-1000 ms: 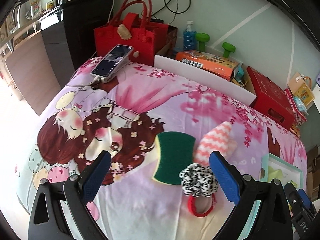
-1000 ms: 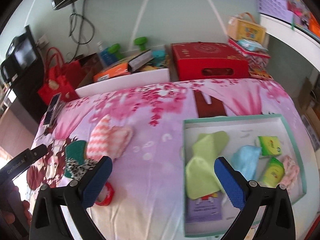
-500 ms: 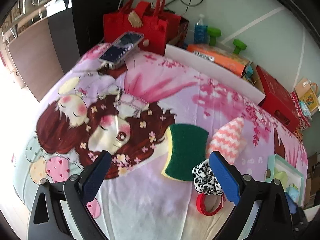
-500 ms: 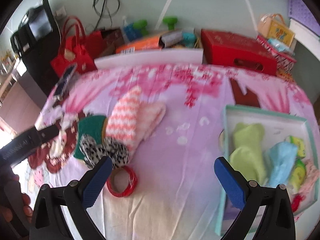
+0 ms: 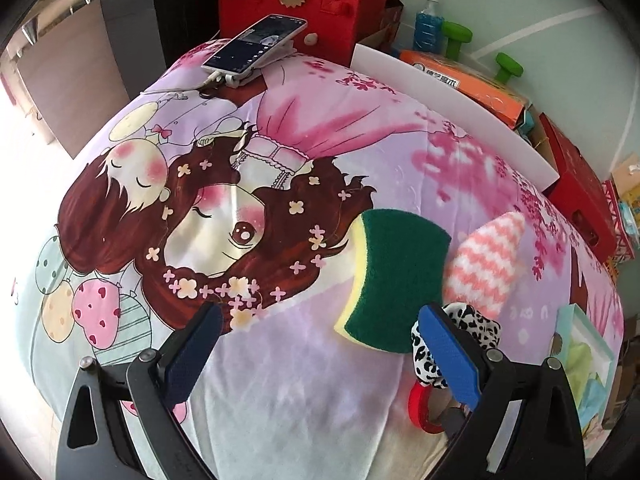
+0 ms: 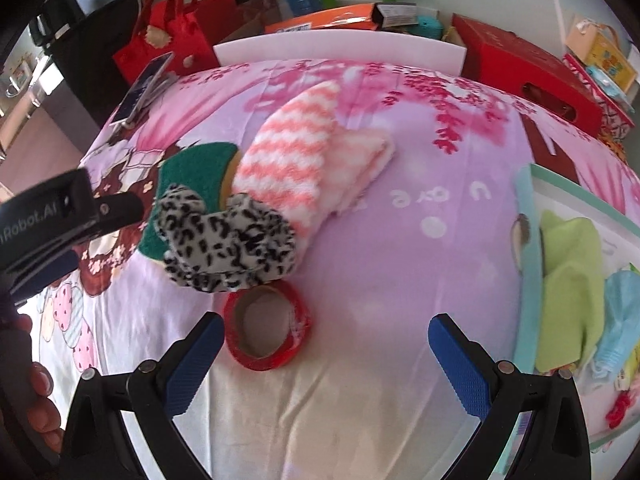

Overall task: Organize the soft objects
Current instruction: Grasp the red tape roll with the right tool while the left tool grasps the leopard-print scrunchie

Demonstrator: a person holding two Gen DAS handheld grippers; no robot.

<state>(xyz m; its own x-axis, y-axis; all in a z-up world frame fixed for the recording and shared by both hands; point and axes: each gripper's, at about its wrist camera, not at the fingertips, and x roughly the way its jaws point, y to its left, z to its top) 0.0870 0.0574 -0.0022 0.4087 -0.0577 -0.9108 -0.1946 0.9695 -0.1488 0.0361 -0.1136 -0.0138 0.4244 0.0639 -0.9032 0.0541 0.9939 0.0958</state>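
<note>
On the cartoon-print blanket lie a green-and-yellow sponge, a pink-and-white striped fuzzy sock and a leopard-print scrunchie, bunched together. A red tape roll sits just in front of the scrunchie. My left gripper is open, low over the blanket, with the sponge just beyond its right finger. My right gripper is open too, with the tape roll by its left finger. A teal-rimmed tray at the right holds green and blue cloths.
A phone on a stand sits at the blanket's far left. Red bags, an orange box, green dumbbells and a red box line the wall behind a white board. A hand shows at the lower left of the right wrist view.
Both grippers moved forward and lower toward the pile of soft objects. The right gripper swung left, from over the tray to the tape roll and scrunchie. Both stayed open.
</note>
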